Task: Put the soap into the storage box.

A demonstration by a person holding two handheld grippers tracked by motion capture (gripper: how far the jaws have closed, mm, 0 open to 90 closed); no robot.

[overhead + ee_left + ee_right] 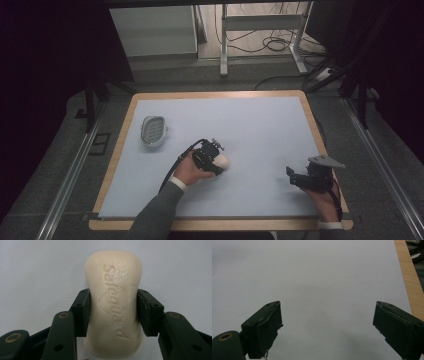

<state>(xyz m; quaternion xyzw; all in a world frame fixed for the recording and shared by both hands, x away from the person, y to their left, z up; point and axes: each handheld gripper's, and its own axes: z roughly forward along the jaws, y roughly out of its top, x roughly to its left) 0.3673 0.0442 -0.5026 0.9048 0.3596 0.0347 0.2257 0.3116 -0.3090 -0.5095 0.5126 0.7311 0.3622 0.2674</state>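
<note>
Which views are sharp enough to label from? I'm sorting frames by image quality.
High view: dark, vignetted edges, the soap tiny in the left tool. Left gripper view: evenly lit, the soap's embossed lettering crisp, mild gloss. Right gripper view: the right tool sharp, the pale mat soft and featureless, no glare.

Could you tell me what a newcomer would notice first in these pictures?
Most likely the cream soap bar, stamped "Safeguard", clamped across its middle by the left gripper near the centre of the pale blue mat. Next, the oval soap dish at the mat's left, and the right gripper, jaws wide apart, near the right edge.
</note>
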